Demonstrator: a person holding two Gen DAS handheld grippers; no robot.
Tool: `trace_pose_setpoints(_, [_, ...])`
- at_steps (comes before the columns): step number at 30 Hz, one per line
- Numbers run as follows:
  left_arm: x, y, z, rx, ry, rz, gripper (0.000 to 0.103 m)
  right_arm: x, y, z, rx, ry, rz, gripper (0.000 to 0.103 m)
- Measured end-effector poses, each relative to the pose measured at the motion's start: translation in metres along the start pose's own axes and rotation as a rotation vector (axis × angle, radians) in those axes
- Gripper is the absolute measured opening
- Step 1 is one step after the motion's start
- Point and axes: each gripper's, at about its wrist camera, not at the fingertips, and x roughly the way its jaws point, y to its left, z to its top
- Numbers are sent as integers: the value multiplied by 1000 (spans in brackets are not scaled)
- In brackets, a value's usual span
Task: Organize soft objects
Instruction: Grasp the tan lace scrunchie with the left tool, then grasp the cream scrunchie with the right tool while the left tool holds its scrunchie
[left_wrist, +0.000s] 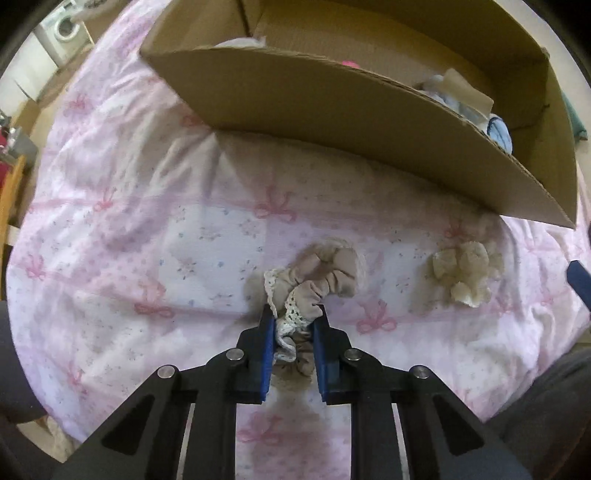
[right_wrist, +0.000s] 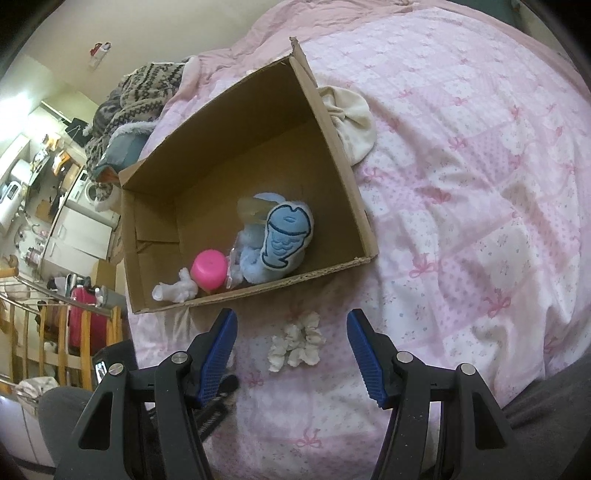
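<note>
Beige lace-trimmed scrunchie on the bed, pinched in my left hand-held gripper. Cream scrunchie lies beneath my right hand-held gripper, jaws apart, empty, before the cardboard box.

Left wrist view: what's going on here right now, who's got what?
A person is sorting soft things on a pink bedspread into a cardboard box. The left gripper has its blue fingers pinched on a beige lace-trimmed scrunchie that lies on the bed in front of the box. The right gripper is open and empty above a cream fluffy scrunchie. A blue fish plush and a pink round object are already in the box.
</note>
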Motion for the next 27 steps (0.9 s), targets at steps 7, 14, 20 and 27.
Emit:
trace_pose_setpoints(7, [-48, 27, -3, 98, -35, 18, 14, 1, -4, 3, 28, 7, 5, 65])
trace_pose_setpoints(14, [-124, 64, 11, 108, -155, 26, 14, 4, -3, 3, 24, 15, 1, 65])
trace_pose_setpoints(20, [-153, 91, 36, 81, -244, 5, 14, 10, 5, -1, -9, 34, -14, 65])
trace_pose_setpoints(27, [-133, 83, 38, 88, -276, -105, 14, 24, 10, -6, -50, 82, -62, 65])
